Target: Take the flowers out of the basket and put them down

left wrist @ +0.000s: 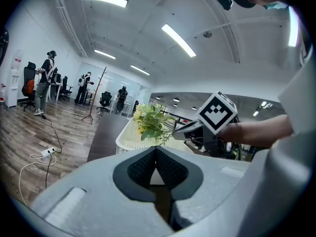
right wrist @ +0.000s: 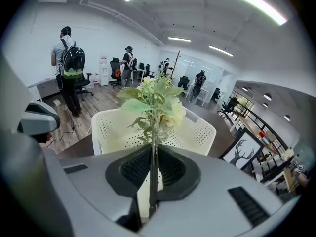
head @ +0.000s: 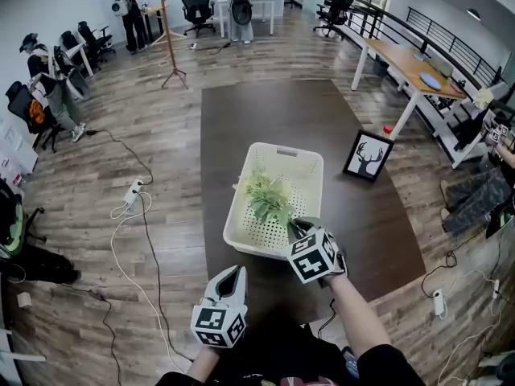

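Note:
A cream perforated basket point(head: 302, 170) stands on a dark brown tabletop point(head: 241, 127). My right gripper point(head: 296, 228) is at the basket's near right corner, shut on the thin stem of a bunch of green and pale yellow flowers point(head: 265, 197). The bunch is held over the basket. In the right gripper view the stem runs up between the closed jaws point(right wrist: 154, 151) to the flowers point(right wrist: 156, 100), with the basket point(right wrist: 200, 132) behind. My left gripper point(head: 236, 273) hangs near the table's front edge, shut and holding nothing. The left gripper view shows its closed jaws point(left wrist: 156, 150), the flowers point(left wrist: 150, 120) and the basket point(left wrist: 126, 134).
A framed deer picture point(head: 368, 156) stands on the table to the right of the basket. A power strip with cables point(head: 131, 191) lies on the wood floor at the left. A coat stand point(head: 170, 30), desks, chairs and several people are farther back.

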